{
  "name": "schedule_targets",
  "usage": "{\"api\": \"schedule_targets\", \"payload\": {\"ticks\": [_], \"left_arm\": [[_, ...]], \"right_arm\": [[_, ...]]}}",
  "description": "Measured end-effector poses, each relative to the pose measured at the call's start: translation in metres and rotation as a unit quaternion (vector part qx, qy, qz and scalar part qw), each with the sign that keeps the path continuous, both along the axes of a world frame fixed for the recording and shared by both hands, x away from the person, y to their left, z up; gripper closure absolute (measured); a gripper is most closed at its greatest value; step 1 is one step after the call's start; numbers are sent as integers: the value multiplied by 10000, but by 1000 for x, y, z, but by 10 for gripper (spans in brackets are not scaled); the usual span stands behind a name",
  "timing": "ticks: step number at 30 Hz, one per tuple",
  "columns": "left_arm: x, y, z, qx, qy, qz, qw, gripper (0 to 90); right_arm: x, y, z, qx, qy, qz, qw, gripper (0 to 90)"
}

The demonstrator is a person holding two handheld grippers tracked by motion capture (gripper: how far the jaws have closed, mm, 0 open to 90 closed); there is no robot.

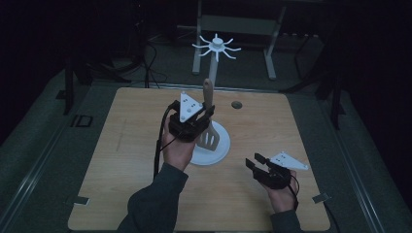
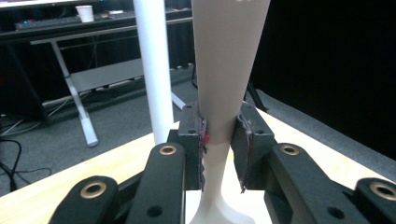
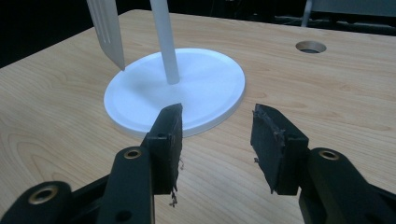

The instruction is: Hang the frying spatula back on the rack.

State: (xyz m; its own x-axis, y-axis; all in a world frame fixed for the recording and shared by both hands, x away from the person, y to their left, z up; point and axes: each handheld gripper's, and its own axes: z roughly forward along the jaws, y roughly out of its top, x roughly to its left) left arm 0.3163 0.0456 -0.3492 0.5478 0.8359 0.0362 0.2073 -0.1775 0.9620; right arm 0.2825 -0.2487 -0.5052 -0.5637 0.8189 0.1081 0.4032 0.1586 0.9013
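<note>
Gripping the spatula (image 1: 209, 116) at the narrow neck of its handle, your left gripper (image 1: 194, 119) held it upright, blade down over the white stand base (image 1: 221, 153), beside the stand's pole (image 2: 154, 70), presumably for hanging on the hooks above; your right gripper (image 1: 260, 167) waited near the table (image 1: 121, 160), jaws apart, holding nothing

The table (image 1: 145, 194) is looked down on from above its near side, facing forward. The white stand (image 3: 187, 84) is seen just ahead of the right tongs (image 3: 217, 135) from low and close. Its pole (image 2: 152, 70) is also shown, beside the left tongs (image 2: 223, 149), in a level, very near view.
</note>
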Motion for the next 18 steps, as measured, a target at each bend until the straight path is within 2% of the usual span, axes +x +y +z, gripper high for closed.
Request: {"api": "schedule_targets", "payload": {"ticks": [18], "left_arm": [[13, -16, 24, 275, 29, 237, 9993, 746]], "right_arm": [[0, 0, -3, 30, 59, -22, 10000, 532]]}}
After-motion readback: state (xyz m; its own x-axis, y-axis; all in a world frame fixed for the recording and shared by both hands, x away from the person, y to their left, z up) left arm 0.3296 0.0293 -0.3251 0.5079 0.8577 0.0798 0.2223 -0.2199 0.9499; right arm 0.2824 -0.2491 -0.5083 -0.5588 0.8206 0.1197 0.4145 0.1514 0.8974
